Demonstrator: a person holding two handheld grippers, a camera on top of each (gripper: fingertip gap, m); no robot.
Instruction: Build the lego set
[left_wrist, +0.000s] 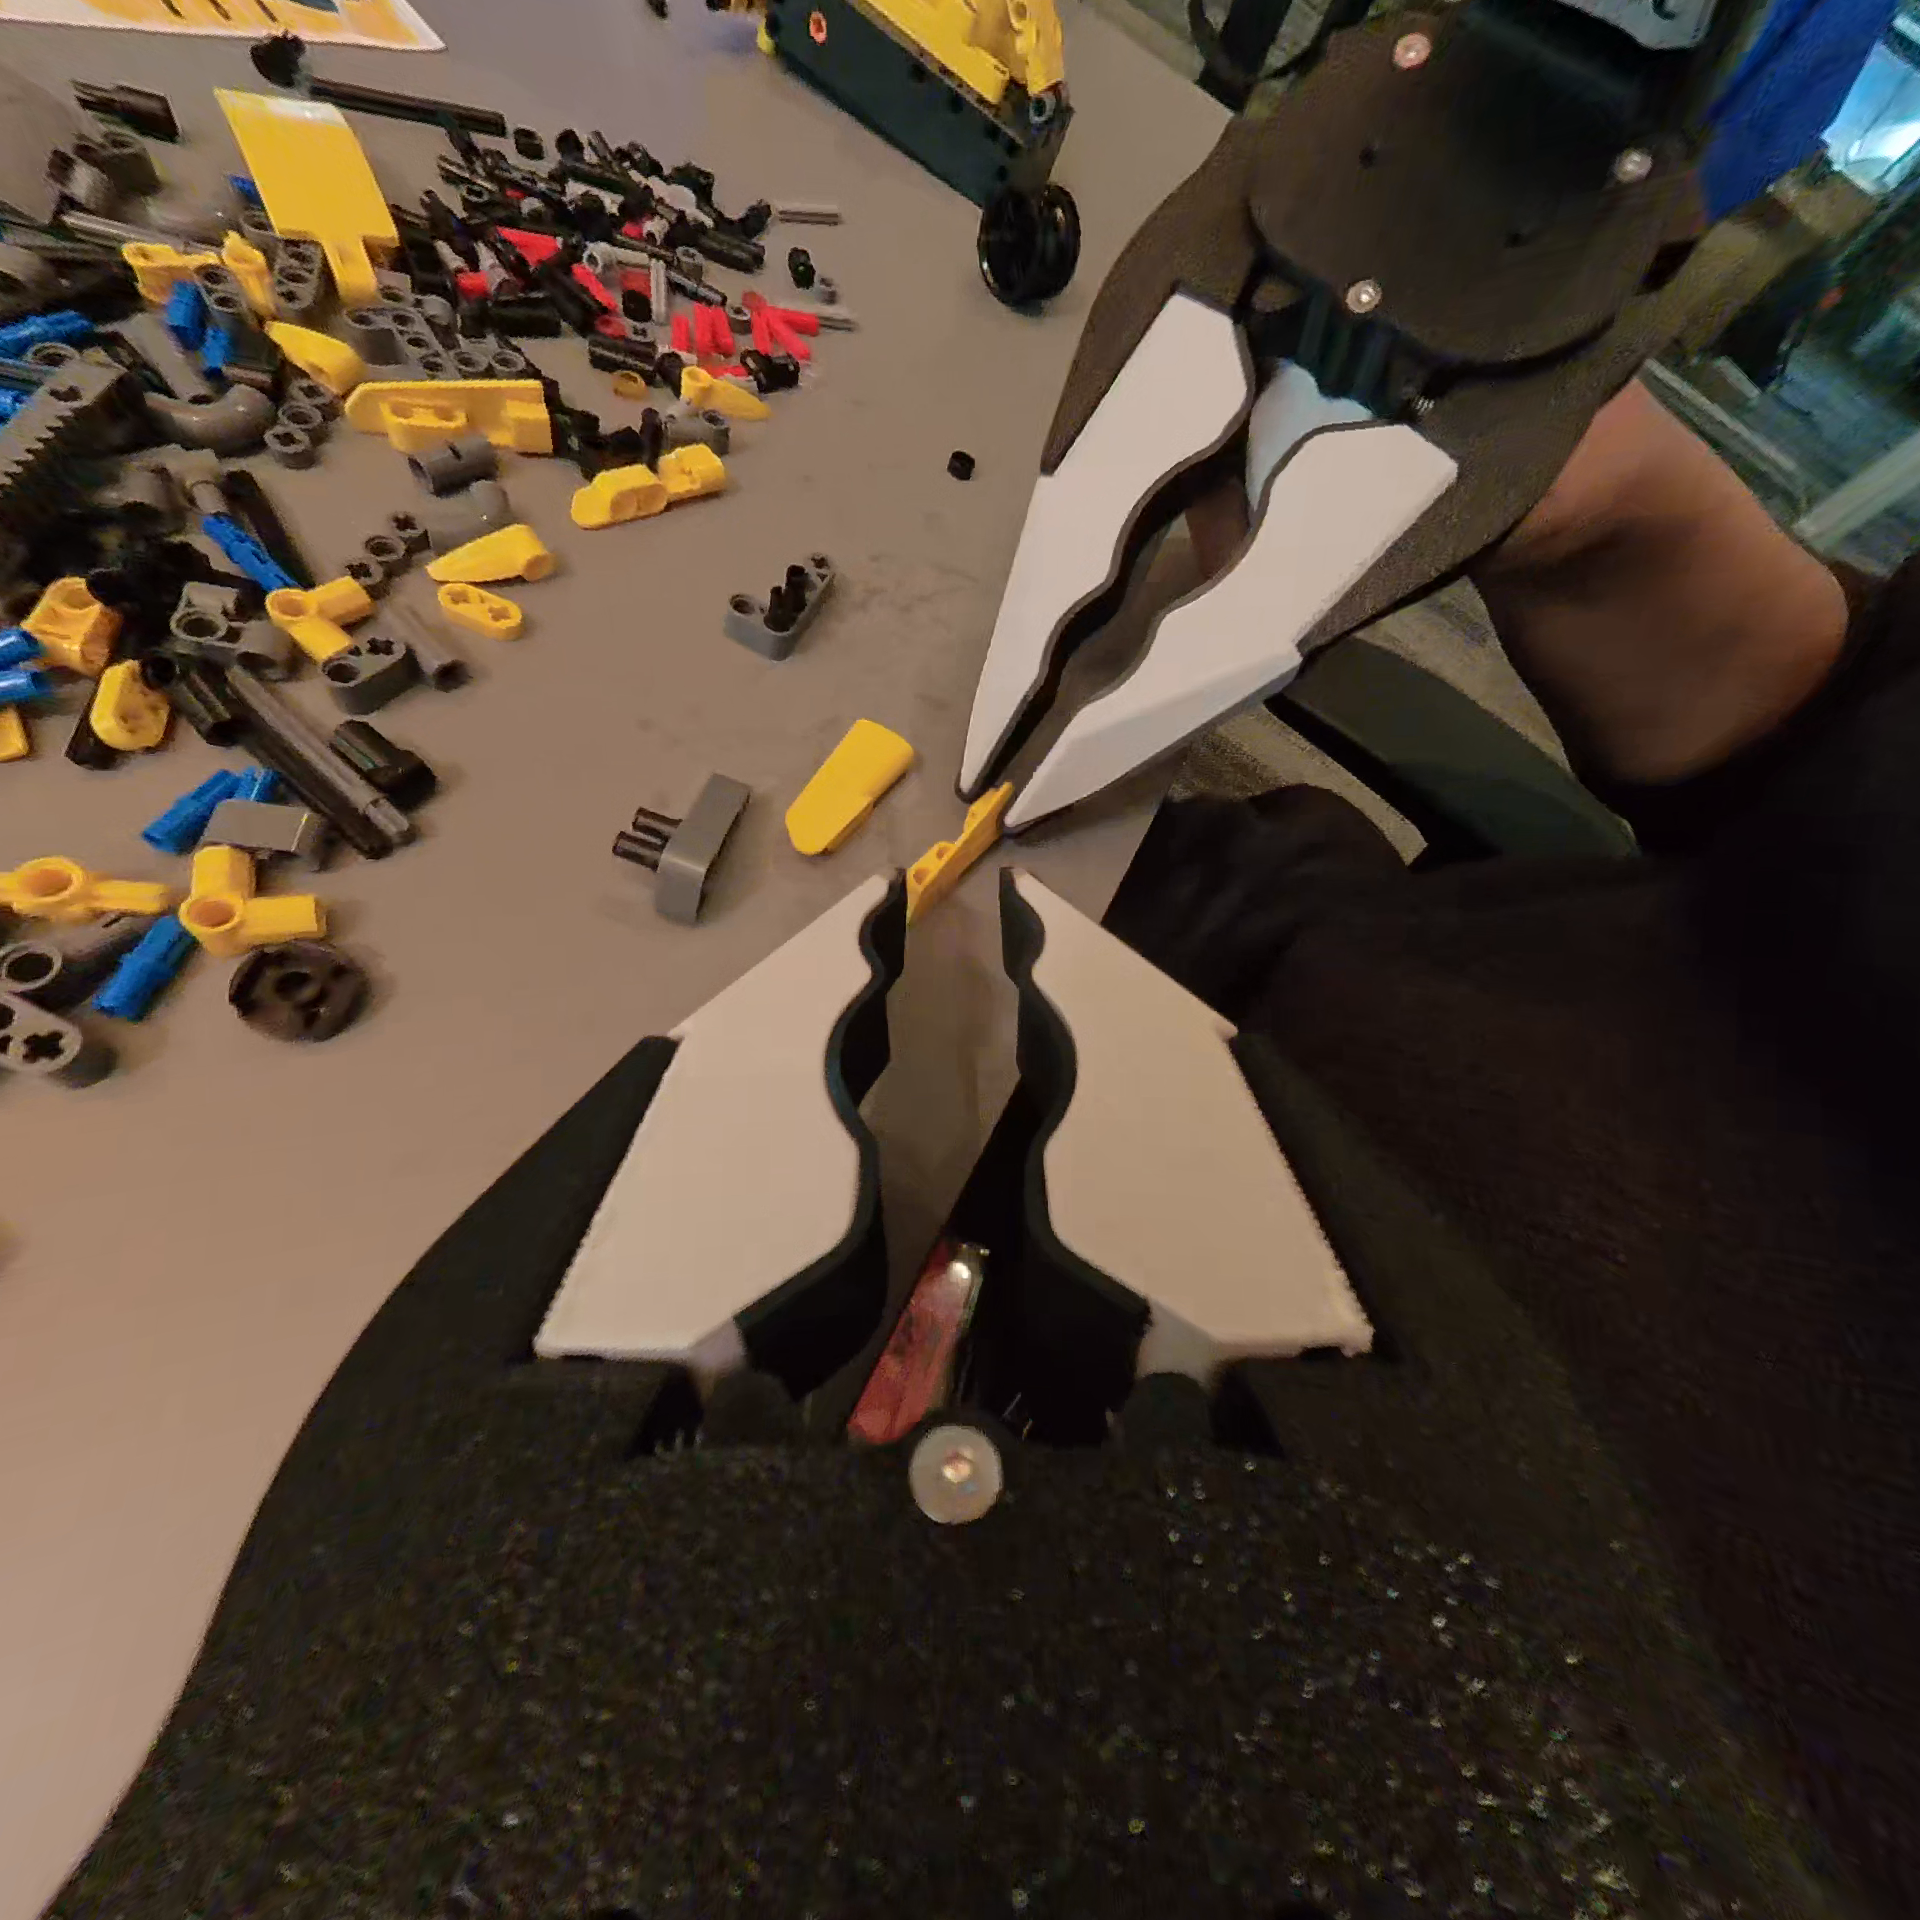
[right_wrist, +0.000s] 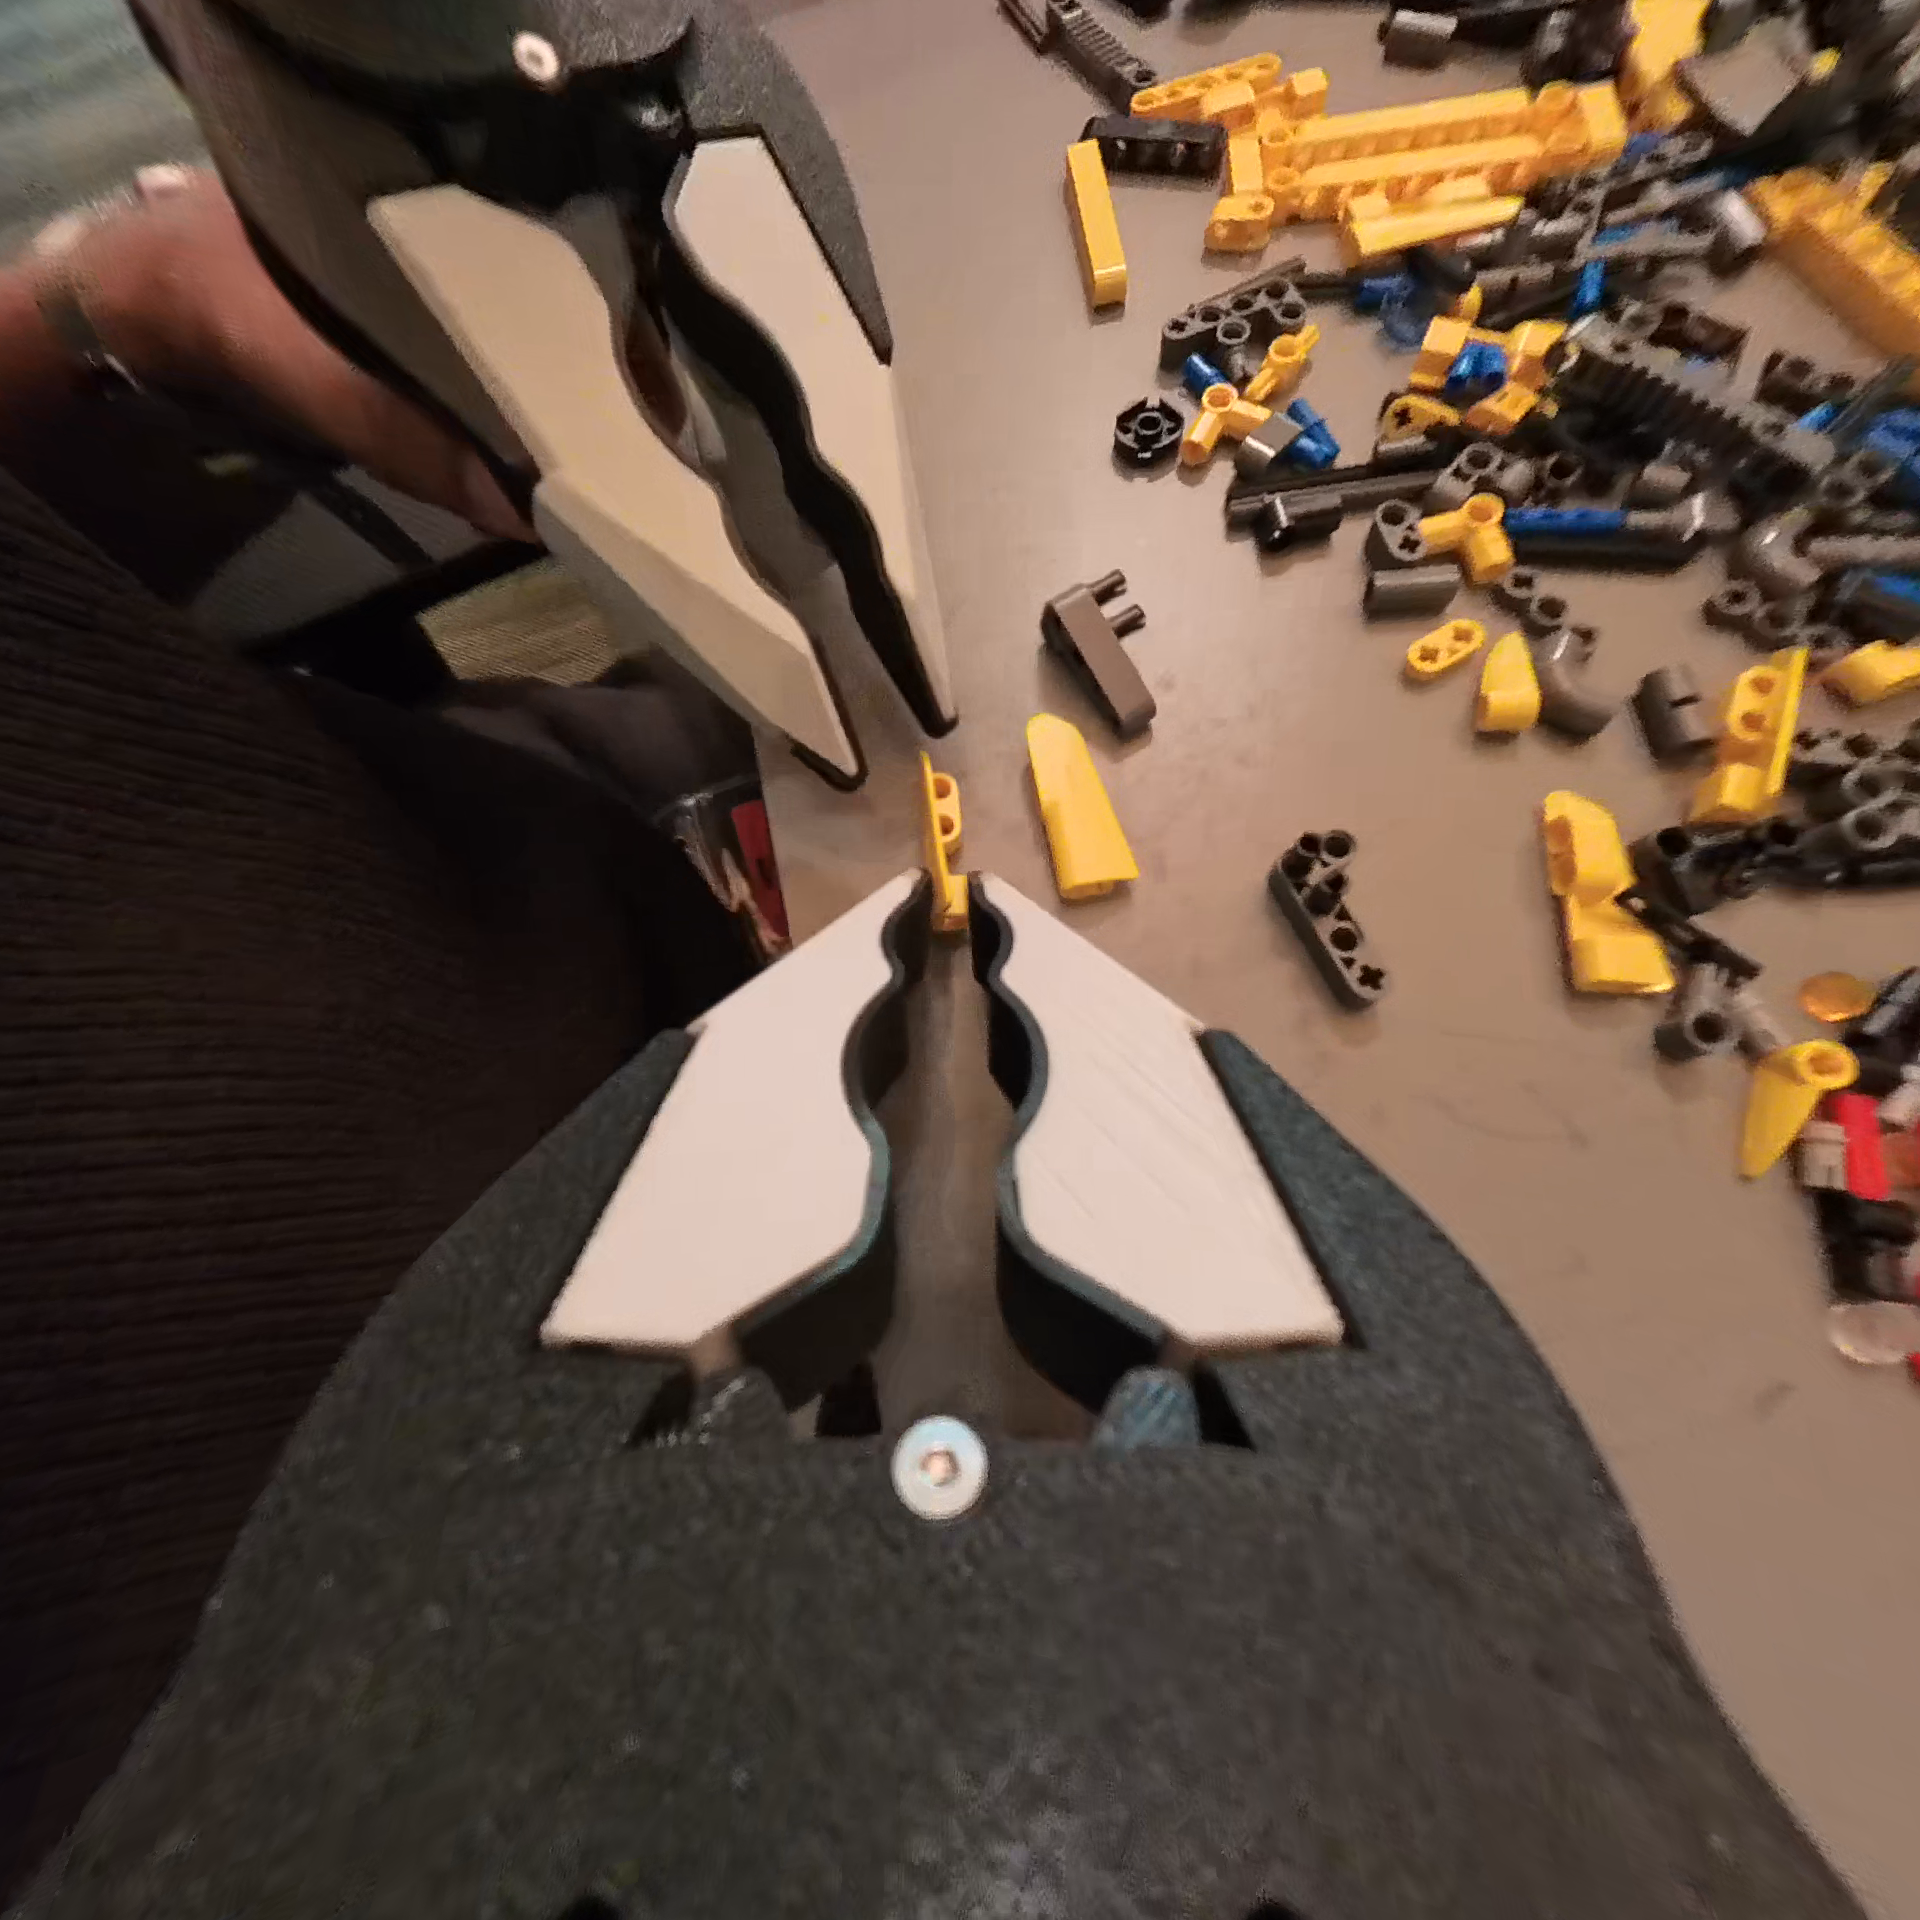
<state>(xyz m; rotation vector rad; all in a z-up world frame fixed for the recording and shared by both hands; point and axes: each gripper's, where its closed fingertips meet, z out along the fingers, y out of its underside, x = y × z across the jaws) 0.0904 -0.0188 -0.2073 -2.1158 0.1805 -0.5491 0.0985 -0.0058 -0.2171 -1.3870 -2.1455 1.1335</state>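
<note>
Pinching yellow beam (right_wrist: 943, 831) endwise, right gripper (right_wrist: 945, 902), left gripper (left_wrist: 948, 883) facing

The left gripper (left_wrist: 951, 883) has a black body with a rough, grainy, speckled surface, and its fingers (left_wrist: 748, 1143) are faced with smooth matt pale plastic edged in black. A shiny metal screw (left_wrist: 954, 1473) sits at its middle. The right gripper (right_wrist: 945, 883) looks the same (grainy black shell, matt pale plates). The small yellow beam (right_wrist: 943, 831) between them is smooth, slightly glossy plastic, as are the loose bricks (left_wrist: 416, 416) in yellow, blue, red, grey and black. The table (left_wrist: 312, 1247) is smooth, matt grey, faintly smudged. The dark garment (right_wrist: 260, 935) is ribbed knitted cloth.
</note>
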